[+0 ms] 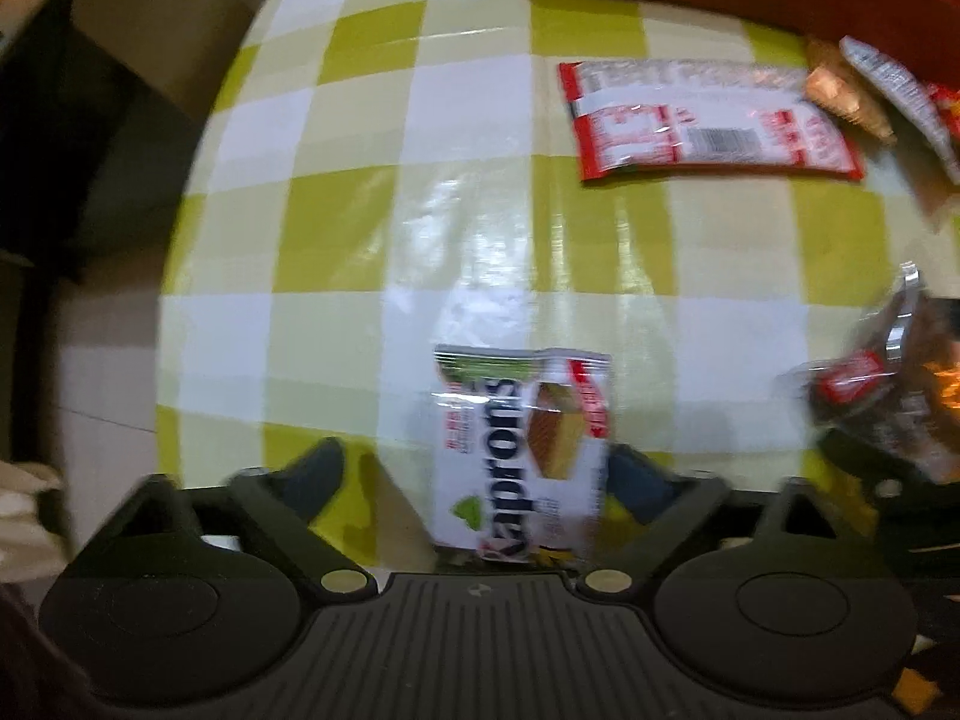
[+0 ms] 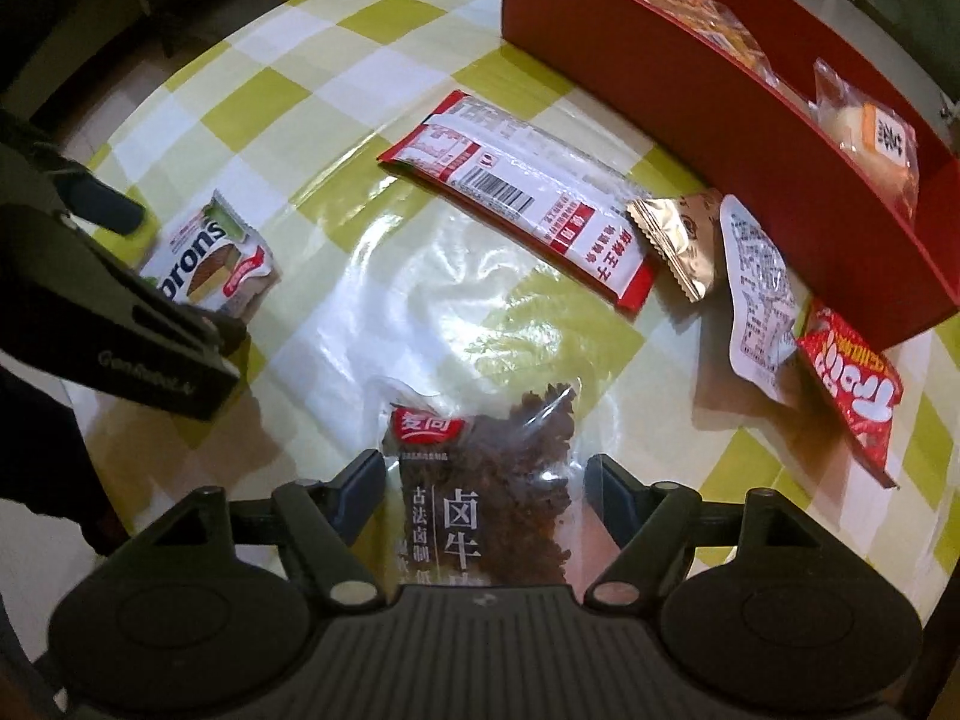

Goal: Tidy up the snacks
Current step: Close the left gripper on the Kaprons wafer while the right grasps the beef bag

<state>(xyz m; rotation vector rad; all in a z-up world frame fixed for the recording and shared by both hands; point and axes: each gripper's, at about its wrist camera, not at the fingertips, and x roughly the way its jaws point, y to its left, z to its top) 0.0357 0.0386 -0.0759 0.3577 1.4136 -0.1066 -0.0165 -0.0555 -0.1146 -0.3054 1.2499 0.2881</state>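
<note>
On the green-and-white checked tabletop [image 2: 372, 36], the left claw [image 1: 474, 474] stands wide around a white wafer packet [image 1: 521, 456]. The right claw [image 2: 483, 480] stands wide around a clear dried-beef packet [image 2: 486, 468]. Probably the grasping step; next, closing, then lifting toward the red rectangular box [image 2: 690, 120].

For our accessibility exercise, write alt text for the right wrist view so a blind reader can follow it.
The open right gripper straddles a clear beef jerky packet on a green-checked table. To its left the left gripper reaches a wafer packet; beyond lie more snacks, beside a red box.
</note>
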